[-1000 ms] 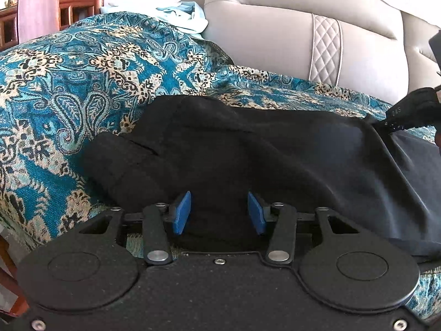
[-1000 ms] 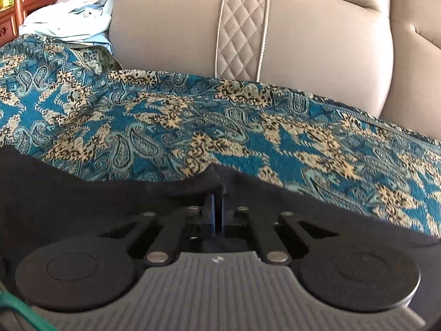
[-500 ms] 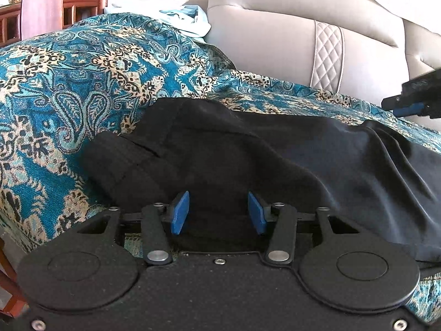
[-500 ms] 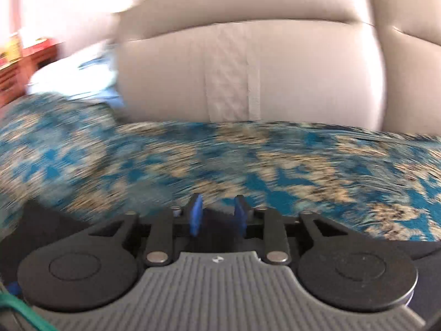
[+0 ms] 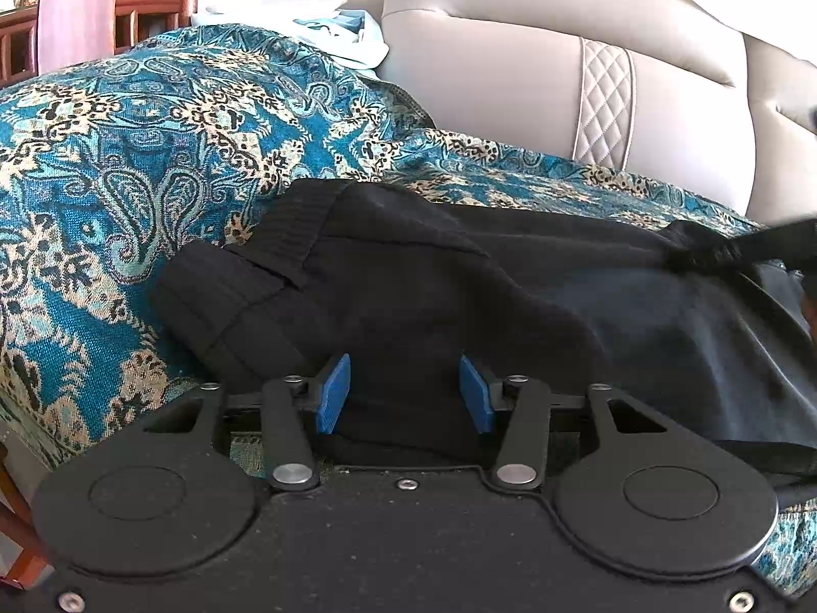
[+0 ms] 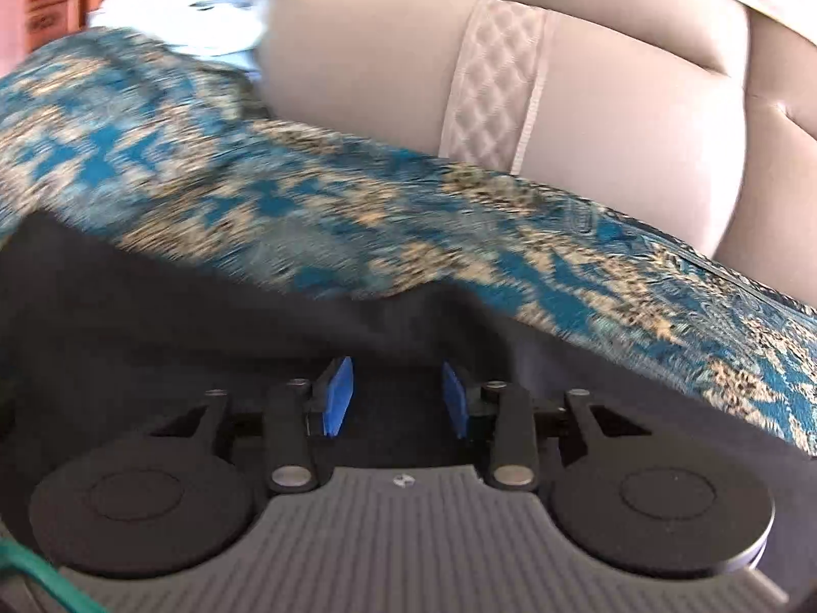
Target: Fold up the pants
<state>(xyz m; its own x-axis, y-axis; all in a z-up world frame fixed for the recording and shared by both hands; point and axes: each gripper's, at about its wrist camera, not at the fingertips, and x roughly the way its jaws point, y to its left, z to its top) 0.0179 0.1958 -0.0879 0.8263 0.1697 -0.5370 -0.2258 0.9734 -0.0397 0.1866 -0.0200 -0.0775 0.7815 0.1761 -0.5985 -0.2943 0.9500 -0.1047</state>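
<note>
Nearest to me, the left gripper (image 5: 403,393) stands with its blue pads (image 5: 333,394) apart over the front edge of the black fabric pants (image 5: 459,296), and nothing is pinched between them. The right gripper (image 6: 397,398) is opening its jaws; black cloth lies under the gap, but the pads do not press on it. The pants lie flat and long across the teal paisley woven cover (image 5: 127,163), their ribbed waistband (image 5: 240,276) turned to the left side. Around the pants the cover is free on the left and behind. Farther back rises the beige leather sofa backrest (image 5: 510,76) with a quilted stripe. A pale crumpled cloth (image 5: 337,30) lies on the corner, and reddish wooden furniture (image 5: 148,5) stands beyond.
</note>
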